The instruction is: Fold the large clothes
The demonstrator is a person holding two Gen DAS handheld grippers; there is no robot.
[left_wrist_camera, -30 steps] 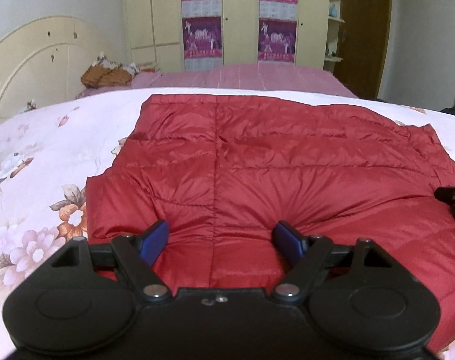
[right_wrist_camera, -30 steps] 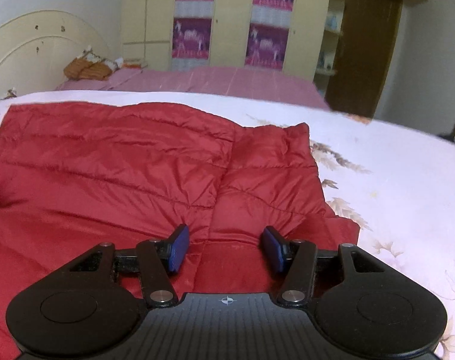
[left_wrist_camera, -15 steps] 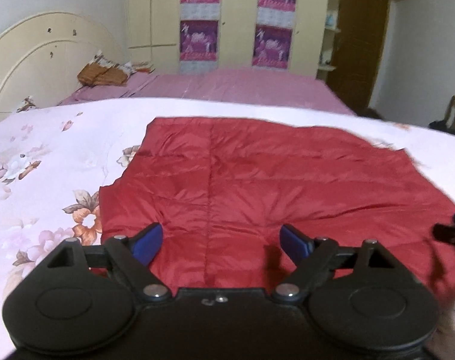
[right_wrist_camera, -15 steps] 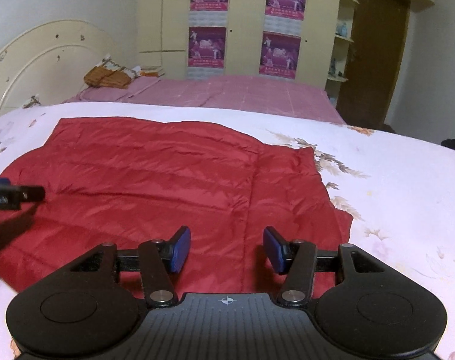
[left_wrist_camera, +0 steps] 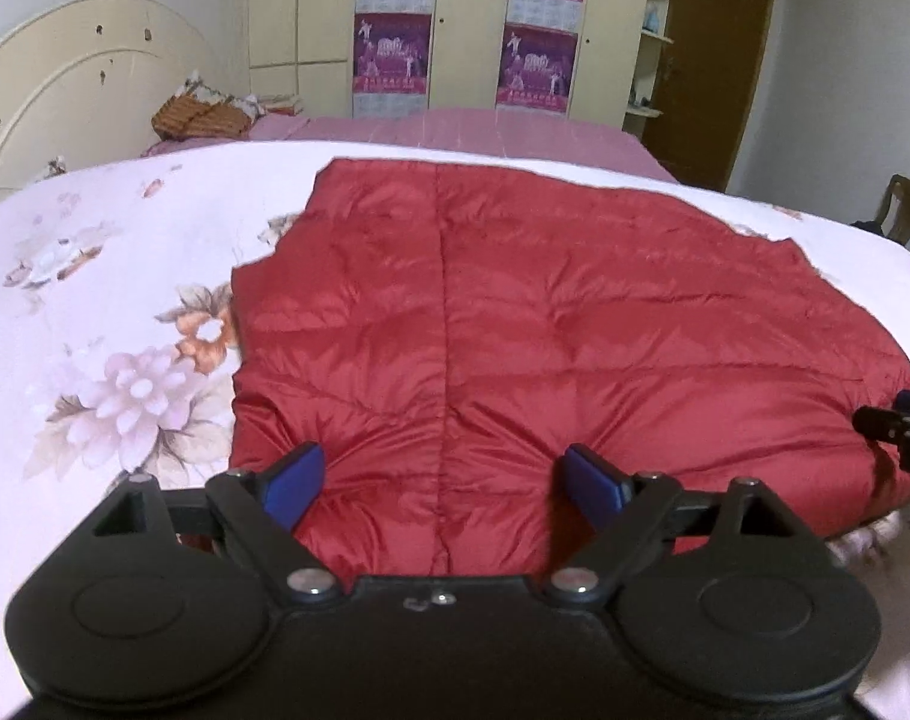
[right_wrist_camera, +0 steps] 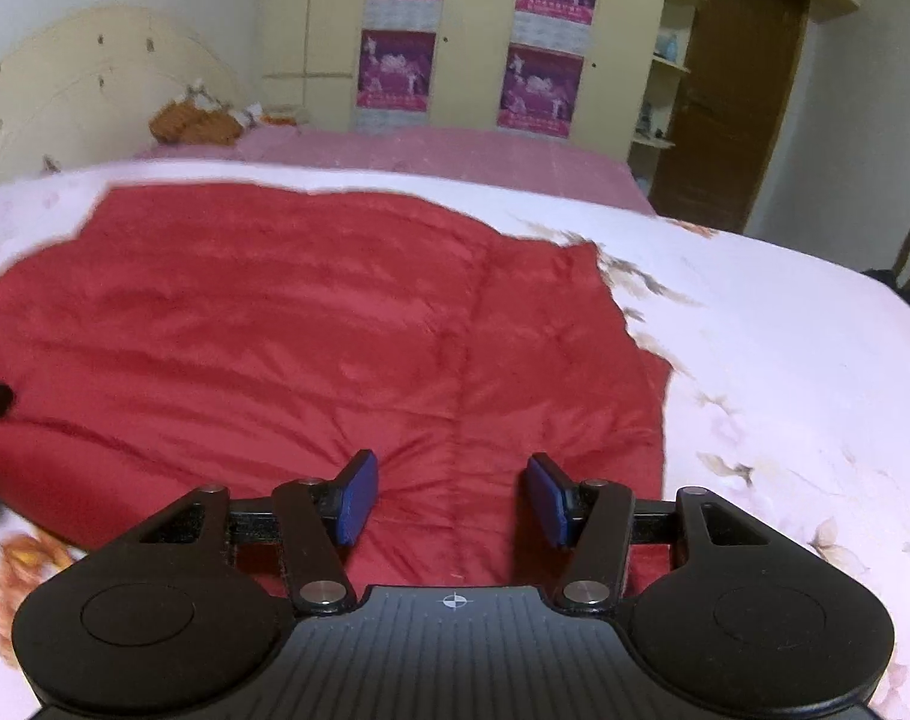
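Both tongs have dropped back toward the near edge of the red jacket (left_wrist_camera: 515, 330) after lifting away half a second ago. The left tongs (left_wrist_camera: 443, 483) and right tongs (right_wrist_camera: 452, 498) hover wide apart over it again.

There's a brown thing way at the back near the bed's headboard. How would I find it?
Start at the curved cream headboard on the left. Follow it to the pink striped bedspread at the far end of the bed, before the wardrobe. The brown woven bundle sits there, the only brown, basket-textured thing on the pink.
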